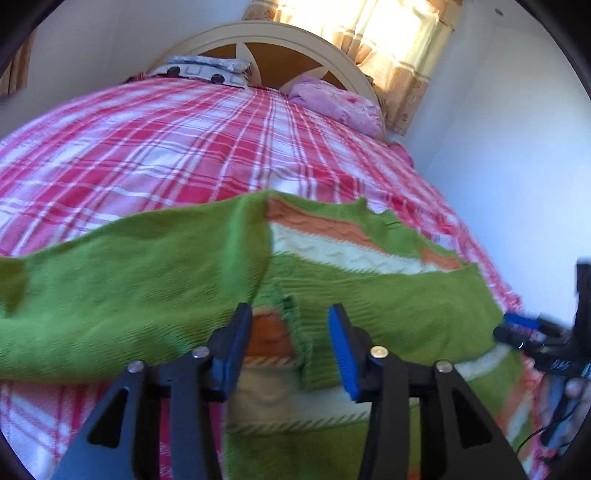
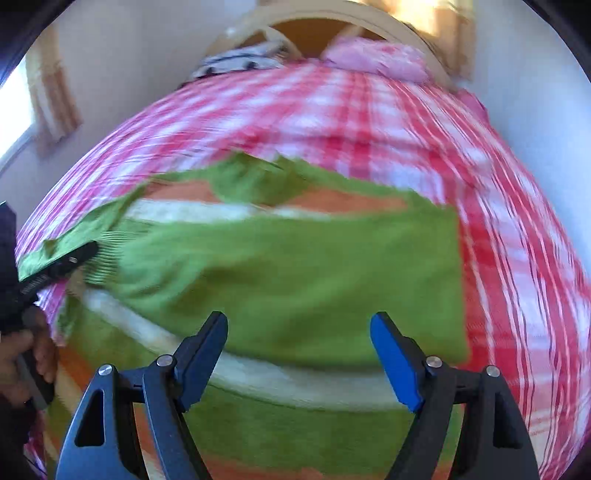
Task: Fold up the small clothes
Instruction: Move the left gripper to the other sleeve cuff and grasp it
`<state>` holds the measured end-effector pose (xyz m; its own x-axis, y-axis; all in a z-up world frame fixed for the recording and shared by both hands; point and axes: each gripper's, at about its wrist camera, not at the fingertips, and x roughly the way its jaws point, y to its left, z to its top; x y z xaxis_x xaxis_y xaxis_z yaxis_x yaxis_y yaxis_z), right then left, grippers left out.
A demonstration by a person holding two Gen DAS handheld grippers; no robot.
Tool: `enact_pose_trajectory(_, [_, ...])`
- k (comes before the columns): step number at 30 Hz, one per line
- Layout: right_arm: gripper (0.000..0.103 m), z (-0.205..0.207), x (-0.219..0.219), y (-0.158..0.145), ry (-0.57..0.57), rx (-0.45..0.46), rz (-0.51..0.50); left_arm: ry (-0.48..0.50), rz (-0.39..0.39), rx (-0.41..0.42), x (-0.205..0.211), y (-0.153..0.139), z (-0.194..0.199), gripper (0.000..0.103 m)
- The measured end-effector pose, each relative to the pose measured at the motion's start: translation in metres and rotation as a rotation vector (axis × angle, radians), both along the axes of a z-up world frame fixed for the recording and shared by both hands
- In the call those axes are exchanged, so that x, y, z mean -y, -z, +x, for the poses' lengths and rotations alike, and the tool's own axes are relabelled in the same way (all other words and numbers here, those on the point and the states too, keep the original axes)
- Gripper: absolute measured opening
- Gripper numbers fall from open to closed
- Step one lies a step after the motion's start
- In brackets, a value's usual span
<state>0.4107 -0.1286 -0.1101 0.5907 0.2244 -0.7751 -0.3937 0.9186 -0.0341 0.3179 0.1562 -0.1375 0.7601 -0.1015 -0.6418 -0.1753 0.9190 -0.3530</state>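
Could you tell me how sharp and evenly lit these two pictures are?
Left wrist view: mostly sharp, the green sweater in focus, the sunlit curtain overexposed, blur only at the right edge. Right wrist view: motion blur smears the plaid bedspread. Both show fisheye bending.

Left gripper [image 1: 290, 332]: black arms, blue ribbed pads, 4 silver screws

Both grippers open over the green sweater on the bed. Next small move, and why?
Probably bring the left gripper down onto the ribbed edge between its open jaws and pinch it: the green sweater looks only partly folded, and neither it nor the right gripper holds cloth.
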Motion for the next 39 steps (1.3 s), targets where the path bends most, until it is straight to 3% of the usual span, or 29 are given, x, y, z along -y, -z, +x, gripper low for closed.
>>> enact_pose_trajectory(2, [0.080, 0.002, -0.024, 0.007, -0.024, -0.007, -0.007, 0.003, 0.013, -0.001, 0.002, 0.001, -0.003, 0.046])
enact_pose_trajectory(6, [0.081, 0.005, -0.058, 0.040, -0.069, -0.114, -0.003, 0.022, 0.072, 0.032, 0.010, -0.005, -0.011, 0.053])
enact_pose_trajectory(9, [0.081, -0.010, -0.068, 0.036, -0.087, -0.045, -0.033, 0.014, 0.069, 0.071, 0.006, -0.010, -0.024, 0.058])
enact_pose_trajectory(11, [0.081, -0.020, -0.070, 0.020, -0.104, -0.004, 0.001, -0.007, 0.077, 0.093, 0.000, -0.017, -0.036, 0.068])
enact_pose_trajectory(15, [0.081, -0.033, -0.099, 0.004, -0.196, 0.076, -0.014, -0.038, 0.080, 0.133, -0.015, -0.029, -0.054, 0.070])
enact_pose_trajectory(17, [0.081, -0.024, -0.118, 0.018, -0.216, 0.013, -0.007, -0.062, 0.100, 0.120, -0.026, -0.034, -0.060, 0.073])
enact_pose_trajectory(19, [0.081, -0.019, -0.138, 0.042, -0.250, -0.107, -0.009, -0.093, 0.123, 0.100, -0.036, -0.035, -0.066, 0.075])
enact_pose_trajectory(21, [0.081, -0.032, -0.153, 0.045, -0.273, -0.019, -0.069, -0.124, 0.136, 0.075, -0.051, -0.034, -0.075, 0.075])
enact_pose_trajectory(23, [0.081, -0.037, -0.159, 0.040, -0.283, -0.023, -0.046, -0.150, 0.160, 0.056, -0.064, -0.032, -0.084, 0.075])
enact_pose_trajectory(27, [0.081, -0.044, -0.166, 0.024, -0.284, 0.076, -0.023, -0.217, 0.216, 0.021, -0.093, -0.027, -0.105, 0.079])
enact_pose_trajectory(29, [0.081, -0.036, -0.174, 0.031, -0.276, 0.053, -0.033, -0.265, 0.230, -0.004, -0.112, -0.023, -0.115, 0.079])
enact_pose_trajectory(31, [0.082, -0.029, -0.185, 0.052, -0.302, -0.049, -0.034, -0.314, 0.235, -0.025, -0.128, -0.020, -0.125, 0.079])
enact_pose_trajectory(34, [0.084, -0.046, -0.201, 0.058, -0.354, 0.030, -0.138, -0.390, 0.247, -0.053, -0.153, -0.016, -0.141, 0.079])
enact_pose_trajectory(39, [0.084, -0.046, -0.196, 0.058, -0.366, 0.038, -0.102, -0.489, 0.286, -0.096, -0.186, -0.011, -0.162, 0.079])
